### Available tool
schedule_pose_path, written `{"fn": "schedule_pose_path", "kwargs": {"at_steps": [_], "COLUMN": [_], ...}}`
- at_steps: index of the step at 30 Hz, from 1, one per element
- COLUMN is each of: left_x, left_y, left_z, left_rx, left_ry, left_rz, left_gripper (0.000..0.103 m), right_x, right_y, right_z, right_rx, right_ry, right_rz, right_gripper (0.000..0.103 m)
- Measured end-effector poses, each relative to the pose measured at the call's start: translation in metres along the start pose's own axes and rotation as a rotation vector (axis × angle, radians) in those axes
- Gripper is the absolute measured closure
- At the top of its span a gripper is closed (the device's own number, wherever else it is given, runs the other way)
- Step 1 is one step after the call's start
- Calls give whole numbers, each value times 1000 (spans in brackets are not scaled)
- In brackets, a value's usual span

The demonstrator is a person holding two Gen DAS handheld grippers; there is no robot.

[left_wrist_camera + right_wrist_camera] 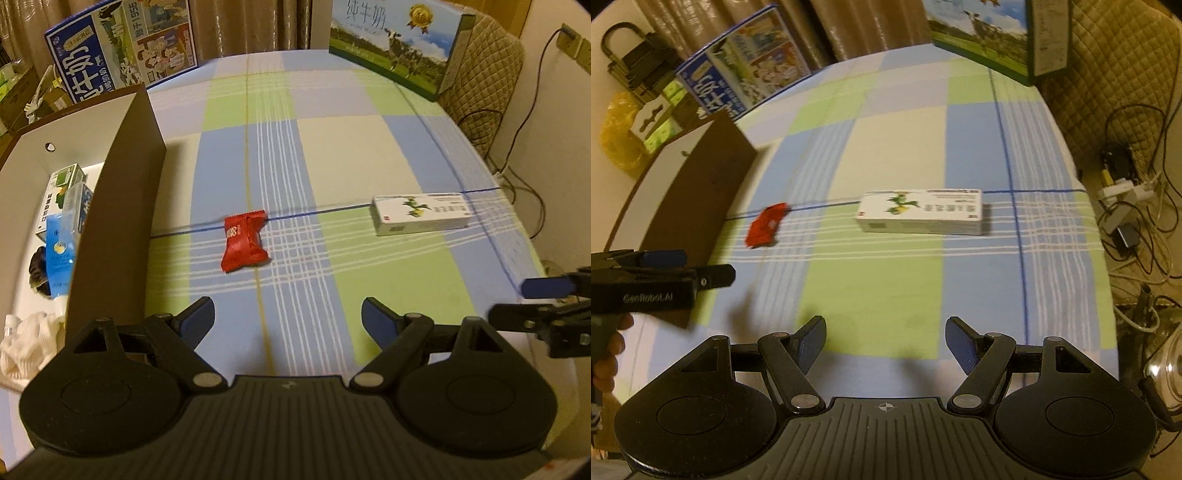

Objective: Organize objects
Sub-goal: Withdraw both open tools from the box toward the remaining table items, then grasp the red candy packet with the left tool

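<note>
A red snack packet point(243, 240) lies on the checked tablecloth, just right of an open brown cardboard box point(122, 192). It also shows in the right wrist view point(766, 224). A white medicine box point(421, 215) lies flat further right; in the right wrist view it point(921, 211) sits straight ahead. My left gripper point(288, 321) is open and empty, above the cloth short of the packet. My right gripper point(885, 345) is open and empty, short of the medicine box. The brown box point(690, 192) holds several small cartons point(62, 199) and a white cloth point(26, 347).
Two large milk cartons stand at the table's far edge, a blue one point(122, 48) at the left and a green one point(399, 48) at the right. A quilted chair point(484, 85) and cables point(1134, 221) lie beyond the right edge. A metal pot lid point(1167, 373) is at the lower right.
</note>
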State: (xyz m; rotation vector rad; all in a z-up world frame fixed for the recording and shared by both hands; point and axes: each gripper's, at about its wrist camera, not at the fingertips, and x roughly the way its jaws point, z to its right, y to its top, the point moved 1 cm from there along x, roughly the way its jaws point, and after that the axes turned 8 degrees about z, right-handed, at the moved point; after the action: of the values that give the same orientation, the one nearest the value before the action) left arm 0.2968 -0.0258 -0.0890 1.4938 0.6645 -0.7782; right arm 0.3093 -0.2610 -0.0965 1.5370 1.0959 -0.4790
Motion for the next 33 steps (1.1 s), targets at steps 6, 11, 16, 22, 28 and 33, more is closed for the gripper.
{"fn": "schedule_pose_path", "kwargs": {"at_steps": [6,11,16,22,28,33], "left_x": [38,69,100,120,128,131], "left_y": [17,35,45,47,46,41], "left_z": [-14,-27,-35,-41,-46,-45], "left_rx": [3,16,10,1,-23,-48], "left_ry": [44,60,39,35,30,17], "left_rz": [-37,-66,-113,-155,-174,-178], "left_gripper": [22,31,43,54,55,68], "right_x": [6,10,15,19,25,36], "right_y": [5,8,10,11,17,30], "right_z": [21,34,39,45,43,36], "right_rx": [41,74,95,116,57,-98], "right_ry": [-43,-66,-75,-86,-72,-67], "right_rz": [-2,-7,-14,-16,14,73], "right_gripper": [34,34,34,34,34,34]}}
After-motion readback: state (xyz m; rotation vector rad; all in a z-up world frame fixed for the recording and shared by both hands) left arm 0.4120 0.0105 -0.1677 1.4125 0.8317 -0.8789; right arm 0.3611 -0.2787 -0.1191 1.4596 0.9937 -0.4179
